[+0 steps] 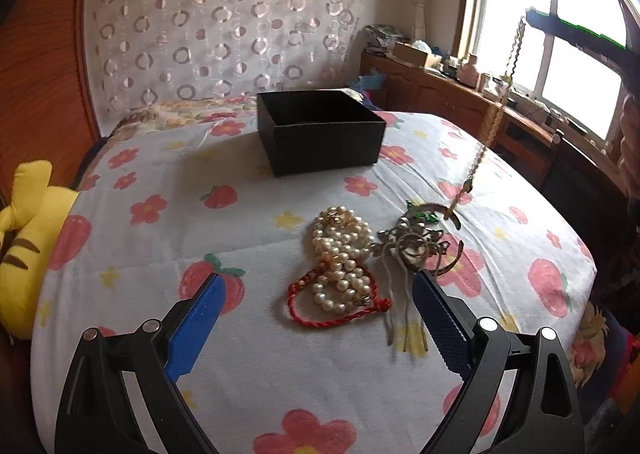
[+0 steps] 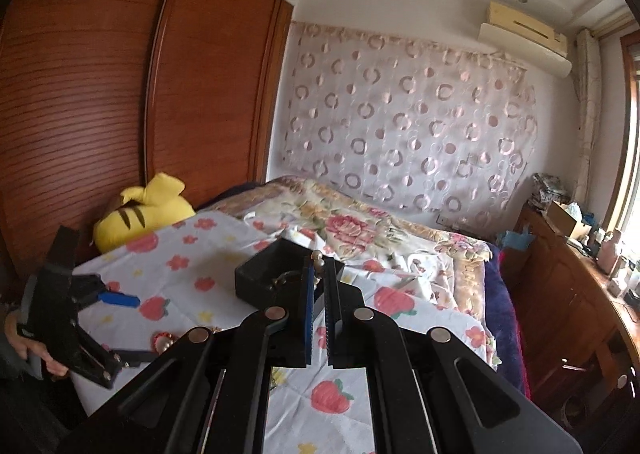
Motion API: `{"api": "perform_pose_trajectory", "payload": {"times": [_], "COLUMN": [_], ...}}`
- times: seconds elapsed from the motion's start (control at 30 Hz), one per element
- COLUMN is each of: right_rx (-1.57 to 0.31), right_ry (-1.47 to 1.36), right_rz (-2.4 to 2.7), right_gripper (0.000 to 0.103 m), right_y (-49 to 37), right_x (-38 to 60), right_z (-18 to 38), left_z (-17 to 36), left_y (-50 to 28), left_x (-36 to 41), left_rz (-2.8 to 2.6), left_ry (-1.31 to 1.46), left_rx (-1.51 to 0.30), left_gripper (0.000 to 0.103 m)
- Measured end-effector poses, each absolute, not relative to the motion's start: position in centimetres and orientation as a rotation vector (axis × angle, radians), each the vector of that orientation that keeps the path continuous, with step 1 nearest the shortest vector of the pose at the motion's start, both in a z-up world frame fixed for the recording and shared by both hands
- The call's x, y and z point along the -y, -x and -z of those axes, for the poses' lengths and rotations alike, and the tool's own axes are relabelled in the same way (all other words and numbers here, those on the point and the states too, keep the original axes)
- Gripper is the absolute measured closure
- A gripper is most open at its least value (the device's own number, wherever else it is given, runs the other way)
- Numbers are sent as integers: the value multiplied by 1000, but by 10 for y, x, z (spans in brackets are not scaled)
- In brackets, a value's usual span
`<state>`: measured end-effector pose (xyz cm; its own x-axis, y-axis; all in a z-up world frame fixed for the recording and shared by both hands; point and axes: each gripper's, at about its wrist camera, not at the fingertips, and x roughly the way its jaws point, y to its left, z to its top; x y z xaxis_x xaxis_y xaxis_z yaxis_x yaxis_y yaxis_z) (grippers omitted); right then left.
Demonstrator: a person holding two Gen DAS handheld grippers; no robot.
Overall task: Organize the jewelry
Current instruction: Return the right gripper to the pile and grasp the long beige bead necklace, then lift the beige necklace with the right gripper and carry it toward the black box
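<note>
A black open box [image 1: 320,130] stands on the flowered bedspread [image 1: 160,182]. In front of it lies a pile: pearl strands [image 1: 340,254], a red cord bracelet [image 1: 332,306] and metal hair combs [image 1: 412,250]. My left gripper [image 1: 316,306] is open, low over the bed, its blue fingers either side of the pile. My right gripper [image 2: 318,266] is shut on a gold bead chain [image 1: 496,114], which hangs from it at upper right down to the pile. In the right wrist view the chain's beads [image 2: 318,256] show at the fingertips, above the box [image 2: 272,278].
A yellow plush toy [image 1: 24,238] lies at the bed's left edge by a wooden wardrobe [image 2: 120,94]. A wooden dresser [image 1: 460,94] with clutter runs under the window on the right. A patterned curtain [image 1: 224,22] hangs behind the bed.
</note>
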<state>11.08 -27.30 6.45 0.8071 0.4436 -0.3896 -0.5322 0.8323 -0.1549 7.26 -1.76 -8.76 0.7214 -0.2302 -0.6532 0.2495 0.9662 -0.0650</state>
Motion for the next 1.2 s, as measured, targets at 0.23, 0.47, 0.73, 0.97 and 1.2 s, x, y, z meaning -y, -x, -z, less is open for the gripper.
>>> {"api": "perform_pose_trajectory", "payload": {"times": [0.23, 0.47, 0.73, 0.97, 1.2], "right_rx": [-431, -525, -521, -520, -528], "right_ry": [312, 310, 297, 335, 336], "right_rz": [-529, -533, -558, -549, -538], "right_gripper": [98, 98, 98, 98, 98], "right_y": [-114, -96, -57, -41, -39], "right_x": [275, 288, 299, 296, 297], "right_z": [-47, -12, -27, -35, -41], "left_z": [88, 93, 92, 91, 92], "left_y": [-77, -76, -76, -77, -76], "left_x": [36, 49, 52, 51, 50], "left_rz": [307, 331, 336, 336, 337], "left_ry": [-58, -82, -77, -71, -67], "left_rx": [-728, -742, -742, -740, -745], "left_gripper": [12, 12, 12, 12, 12]}}
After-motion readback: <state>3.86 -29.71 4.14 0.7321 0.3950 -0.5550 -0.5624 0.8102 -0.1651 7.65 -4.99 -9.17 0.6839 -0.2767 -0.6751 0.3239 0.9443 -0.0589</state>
